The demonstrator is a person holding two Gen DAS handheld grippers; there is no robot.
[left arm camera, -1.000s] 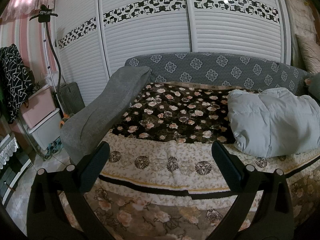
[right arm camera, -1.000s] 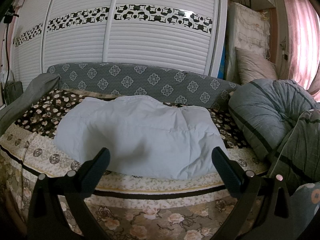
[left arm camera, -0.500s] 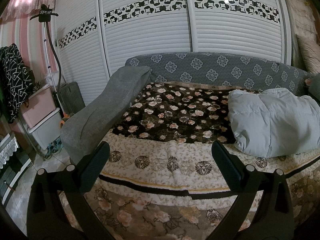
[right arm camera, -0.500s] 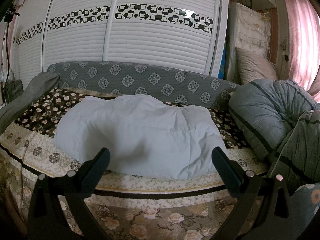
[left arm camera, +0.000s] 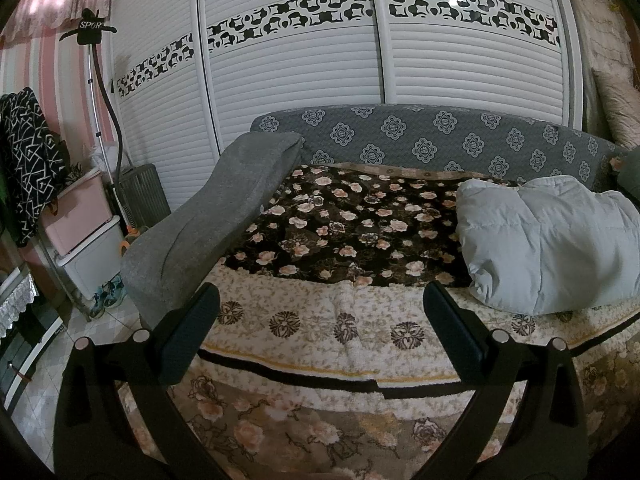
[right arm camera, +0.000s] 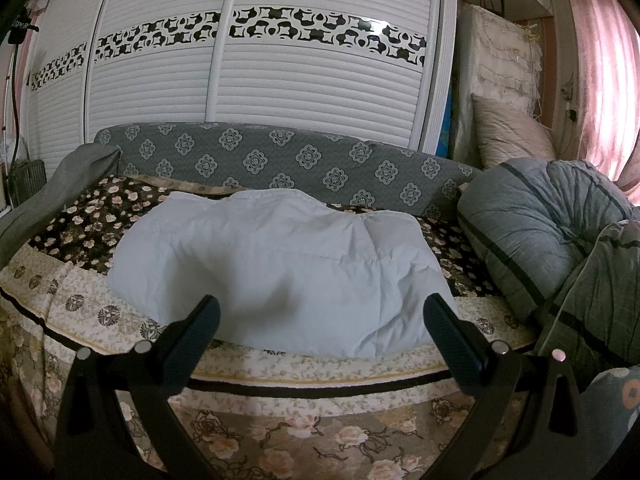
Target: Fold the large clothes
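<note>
A pale blue puffy padded garment [right arm camera: 280,272] lies bunched on the floral blanket of a sofa bed [right arm camera: 80,304]. It also shows at the right of the left wrist view [left arm camera: 548,240]. My right gripper [right arm camera: 320,320] is open and empty, held in front of the garment's near edge without touching it. My left gripper [left arm camera: 320,308] is open and empty, above the blanket's front border, to the left of the garment.
A grey armrest [left arm camera: 216,216] bounds the sofa's left side. A patterned grey backrest [left arm camera: 440,140] runs behind, with white wardrobe doors [left arm camera: 288,80] beyond. Grey striped bedding [right arm camera: 552,232] is piled at the right. Storage boxes [left arm camera: 84,240] and a stand [left arm camera: 100,80] sit at the left.
</note>
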